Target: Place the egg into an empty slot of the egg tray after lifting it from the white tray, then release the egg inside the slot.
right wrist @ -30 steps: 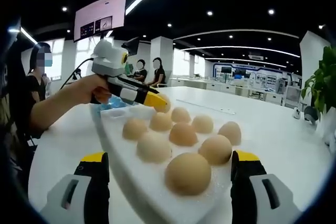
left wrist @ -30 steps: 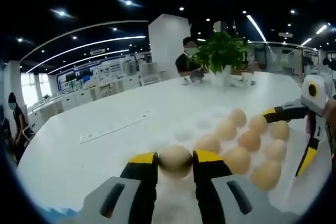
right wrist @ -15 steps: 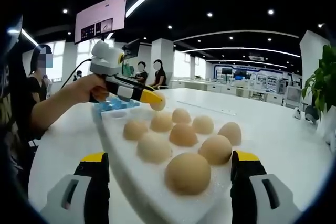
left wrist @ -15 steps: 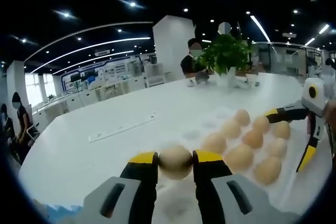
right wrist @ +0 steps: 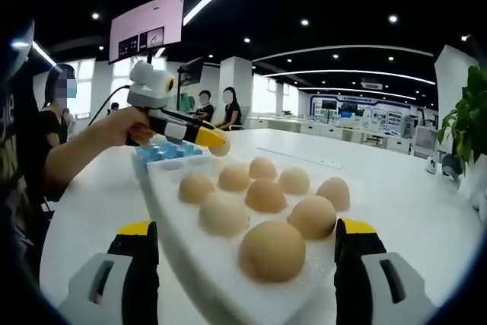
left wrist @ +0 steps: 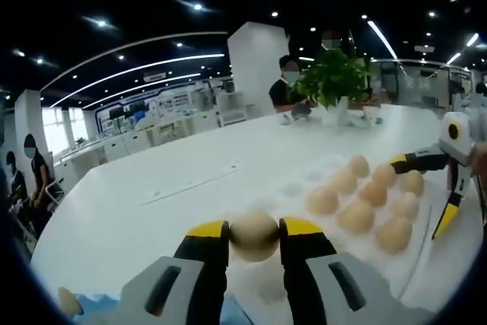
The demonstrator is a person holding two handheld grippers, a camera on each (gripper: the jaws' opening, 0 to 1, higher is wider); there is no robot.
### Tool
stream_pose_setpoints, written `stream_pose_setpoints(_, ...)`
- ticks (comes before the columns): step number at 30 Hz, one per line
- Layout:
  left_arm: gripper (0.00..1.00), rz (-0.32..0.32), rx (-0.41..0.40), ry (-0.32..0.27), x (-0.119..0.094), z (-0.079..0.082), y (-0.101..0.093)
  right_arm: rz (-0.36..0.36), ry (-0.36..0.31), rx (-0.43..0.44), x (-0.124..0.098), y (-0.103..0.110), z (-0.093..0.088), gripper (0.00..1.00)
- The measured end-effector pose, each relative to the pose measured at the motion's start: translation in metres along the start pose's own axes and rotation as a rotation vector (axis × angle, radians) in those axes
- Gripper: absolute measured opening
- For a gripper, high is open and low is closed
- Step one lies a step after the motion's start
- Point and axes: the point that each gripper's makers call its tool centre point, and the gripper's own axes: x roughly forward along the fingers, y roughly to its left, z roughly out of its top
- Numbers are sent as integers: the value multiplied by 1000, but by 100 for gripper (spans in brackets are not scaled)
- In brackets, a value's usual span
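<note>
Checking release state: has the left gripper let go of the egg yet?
No, the left gripper holds the egg between its jaws.

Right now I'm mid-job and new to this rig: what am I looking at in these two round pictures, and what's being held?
There is no robot arm here. A person holds a two-jaw claw in each hand, and a fisheye camera rides on each claw, looking forward along its jaws.

In the left gripper view, the left claw is shut on an egg, held above the white table. Further right lies a white tray with eggs standing in it, and the right claw comes in from the right.

In the right gripper view, the right claw is open, its jaws wide on either side of the near end of the same tray. Beyond the tray, a hand holds the left claw with its egg. A blue egg tray sits behind it.
</note>
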Motion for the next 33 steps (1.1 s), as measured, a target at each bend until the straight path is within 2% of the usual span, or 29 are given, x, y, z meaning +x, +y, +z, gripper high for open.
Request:
stream_pose_setpoints(13, 26, 48, 0, 1, -17, -3, 16, -1, -4, -1, 0, 0, 1, 100)
stream_pose_setpoints(24, 26, 100, -19, 11, -28, -11, 43, -2, -17, 2, 0, 0, 1, 100)
stream_pose_setpoints(33, 26, 135, -29, 18, -35, -17, 57, -2, -25, 4, 0, 0, 2, 100)
